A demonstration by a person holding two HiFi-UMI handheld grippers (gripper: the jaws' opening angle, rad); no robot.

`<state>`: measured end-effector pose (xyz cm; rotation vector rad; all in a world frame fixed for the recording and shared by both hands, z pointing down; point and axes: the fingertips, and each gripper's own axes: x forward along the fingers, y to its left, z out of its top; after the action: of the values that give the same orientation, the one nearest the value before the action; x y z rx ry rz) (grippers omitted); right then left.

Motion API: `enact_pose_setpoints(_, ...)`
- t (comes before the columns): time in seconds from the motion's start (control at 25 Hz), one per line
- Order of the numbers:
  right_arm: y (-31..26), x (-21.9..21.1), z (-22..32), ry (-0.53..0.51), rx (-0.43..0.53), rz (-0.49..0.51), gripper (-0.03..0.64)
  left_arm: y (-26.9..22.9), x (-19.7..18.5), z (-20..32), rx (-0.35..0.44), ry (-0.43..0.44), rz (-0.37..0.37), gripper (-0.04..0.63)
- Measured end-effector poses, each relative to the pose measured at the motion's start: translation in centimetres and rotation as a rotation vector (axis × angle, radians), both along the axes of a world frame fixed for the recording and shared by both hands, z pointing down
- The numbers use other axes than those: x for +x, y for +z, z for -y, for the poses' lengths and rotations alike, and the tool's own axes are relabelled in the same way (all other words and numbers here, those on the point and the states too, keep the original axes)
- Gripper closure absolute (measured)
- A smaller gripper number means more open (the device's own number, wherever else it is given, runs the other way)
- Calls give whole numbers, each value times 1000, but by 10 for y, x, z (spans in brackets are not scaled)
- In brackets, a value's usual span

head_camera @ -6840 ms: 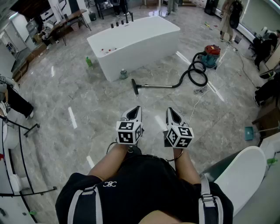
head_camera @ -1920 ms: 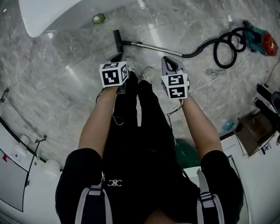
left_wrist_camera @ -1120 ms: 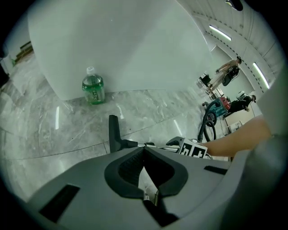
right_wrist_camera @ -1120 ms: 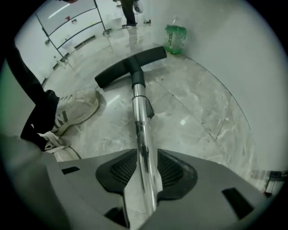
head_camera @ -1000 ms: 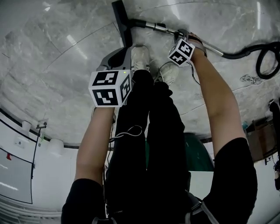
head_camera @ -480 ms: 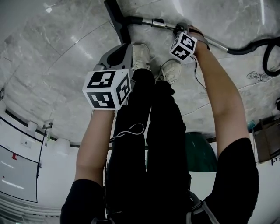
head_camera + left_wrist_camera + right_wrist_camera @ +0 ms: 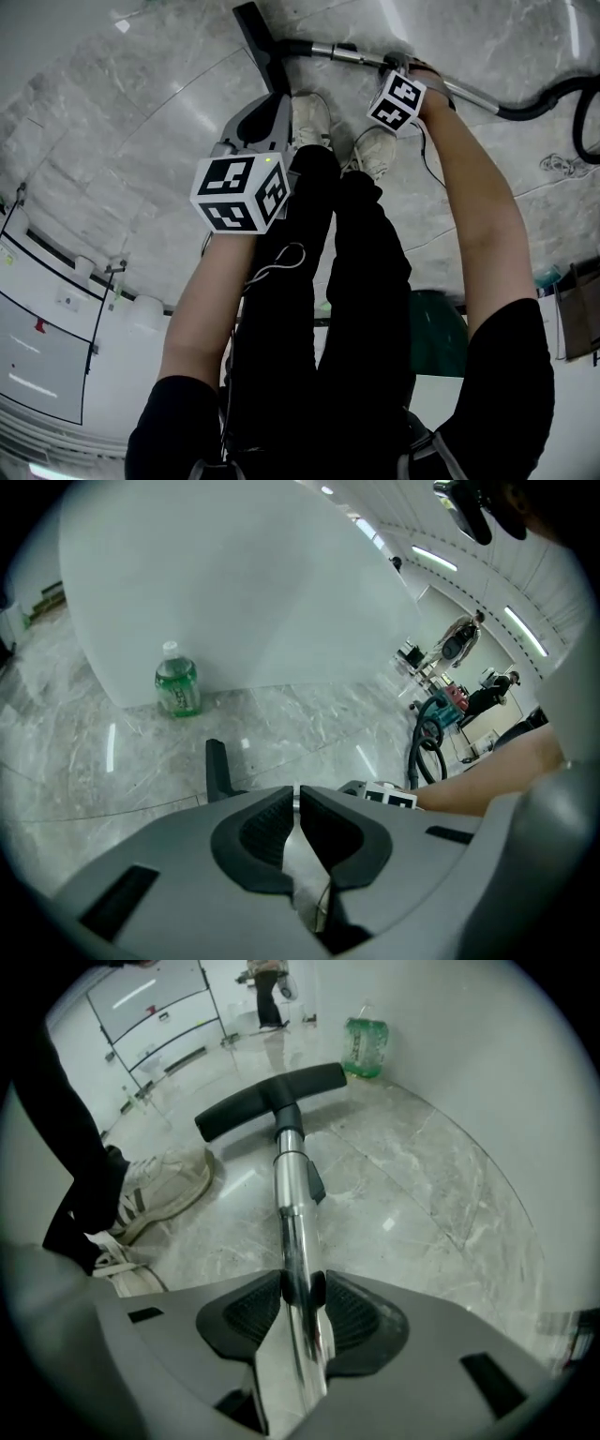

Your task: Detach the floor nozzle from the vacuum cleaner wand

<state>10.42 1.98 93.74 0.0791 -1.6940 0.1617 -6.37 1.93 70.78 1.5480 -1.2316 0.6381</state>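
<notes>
One chrome metal vacuum wand (image 7: 286,1185), its one black floor nozzle (image 7: 272,1099) attached, lies between the right hand-held gripper (image 7: 298,1288)'s opening jaws. The left hand-held gripper (image 7: 296,803) is closed and empty. One green plastic bottle (image 7: 177,682) stands nearby.

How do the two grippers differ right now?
The left gripper is shut and empty, held above the floor; the right gripper is down at the floor, its jaws opening with the vacuum wand between them. The left slants downward; the right points straight down. Each carries a marker cube.
</notes>
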Motion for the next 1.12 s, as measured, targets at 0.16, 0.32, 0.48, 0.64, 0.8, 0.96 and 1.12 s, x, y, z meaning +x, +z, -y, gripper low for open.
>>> enact_pose_setpoints(0.16,-73,0,-3,55,34,111,451,-17,29,-12,-17,-142,-160,521)
enact_pose_setpoints(0.32,-155,-2,-22,23,26,216,451,-39,50,-33,-30,-364,-272,340)
enact_pose_setpoints(0.48,-222,-4,-26,38,37,282,451,-55,55,-38,-47,-581,-384,316)
enact_pose_setpoints(0.64,-279,-28,-38,81,8,359,451,-93,38,-21,83,-717,-429,316)
enact_pose_setpoints(0.8,-328,-71,-62,67,-66,458,453,-122,-31,-6,241,-944,-369,316)
enact_pose_setpoints(0.96,-340,-77,-61,107,-121,503,454,-128,-51,12,314,-958,-360,316)
enact_pose_setpoints(1.12,-340,-75,-61,122,-159,509,456,-137,-66,14,353,-998,-414,318)
